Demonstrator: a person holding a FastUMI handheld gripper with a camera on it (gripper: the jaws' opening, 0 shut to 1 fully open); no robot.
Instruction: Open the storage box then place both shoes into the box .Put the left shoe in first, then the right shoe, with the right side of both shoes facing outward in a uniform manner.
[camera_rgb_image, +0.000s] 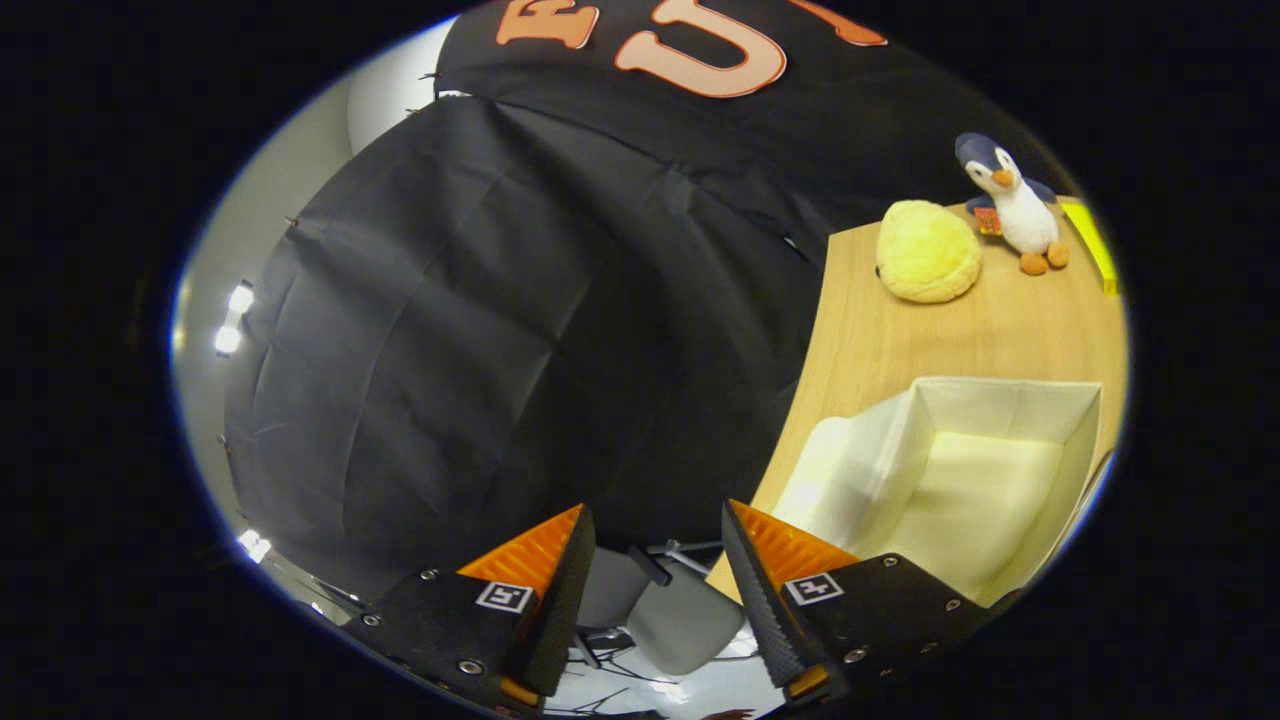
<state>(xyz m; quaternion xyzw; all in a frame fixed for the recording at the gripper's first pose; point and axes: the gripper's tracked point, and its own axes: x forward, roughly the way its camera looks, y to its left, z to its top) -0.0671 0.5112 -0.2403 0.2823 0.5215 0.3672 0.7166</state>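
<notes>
Gripper (658, 560): the two fingers stand apart with a clear gap between them; nothing is held and nothing touches them.
Fingers (535, 560): wedge-shaped, with ribbed inner faces, each carrying a small square marker on its body.
Between the fingers: part of a grey chair (680, 620) on a pale floor, well below and beyond the tips.
Box (960, 480): it sits to the right of the fingers and just beyond the right finger, whose body overlaps its near corner in the view; whether they touch cannot be told.
Box state: open at the top, with pale cream inside walls and a flat, bare bottom; no shoes lie in it.
Box make: soft-looking, fabric-like sides, rectangular, with straight folded rims; a pale flap or side panel (830, 470) hangs on its left.
Table (880, 330): light wood grain, smooth; the box rests on it near its left edge.
Yellow cushion (928, 252): round, fuzzy, on the far part of the table beyond the box.
Toy penguin (1015, 205): plush, blue and white with orange feet, upright just right of the cushion, near it.
Yellow strip (1095, 245): at the table's far right edge, beside the penguin; what it is cannot be told.
Wall (480, 330): black creased cloth, left of the table and beyond the fingers.
</notes>
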